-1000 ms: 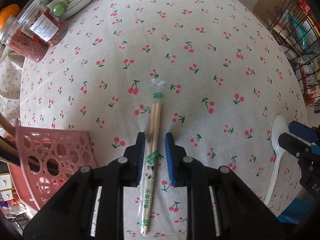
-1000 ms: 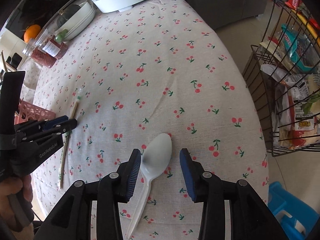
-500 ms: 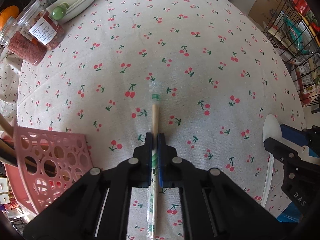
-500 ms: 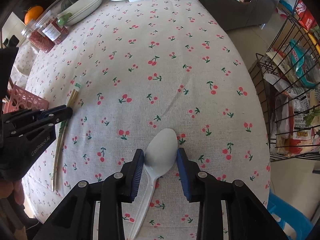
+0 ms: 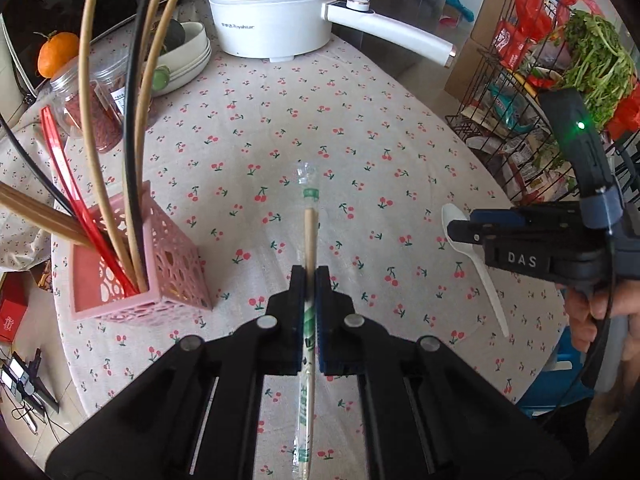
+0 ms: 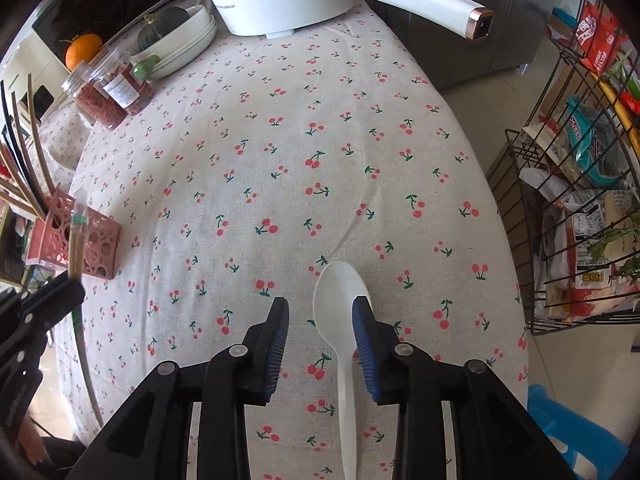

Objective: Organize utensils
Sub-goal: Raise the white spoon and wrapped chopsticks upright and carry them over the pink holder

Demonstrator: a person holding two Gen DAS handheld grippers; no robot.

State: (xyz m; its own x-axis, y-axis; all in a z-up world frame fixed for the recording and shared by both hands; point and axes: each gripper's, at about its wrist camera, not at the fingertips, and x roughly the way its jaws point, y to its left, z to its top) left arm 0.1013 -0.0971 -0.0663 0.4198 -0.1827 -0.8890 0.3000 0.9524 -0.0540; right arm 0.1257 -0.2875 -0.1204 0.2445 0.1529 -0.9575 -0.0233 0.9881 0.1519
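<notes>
My left gripper is shut on a pair of wrapped wooden chopsticks and holds them lifted above the cherry-print tablecloth, pointing forward. A pink perforated utensil holder with several chopsticks and straws stands to its left; it also shows in the right wrist view. My right gripper is open, its jaws either side of a white plastic spoon that lies on the cloth. The spoon and right gripper also show in the left wrist view.
A white electric pot with a long handle stands at the table's far end, beside stacked bowls and a jar of red contents. A wire rack of groceries stands off the right edge. A blue stool is below.
My left gripper shut on the chopsticks and lifted them off the cloth, tilting up so the pot shows. My right gripper narrowed around the spoon, then opened wider and shifted left.
</notes>
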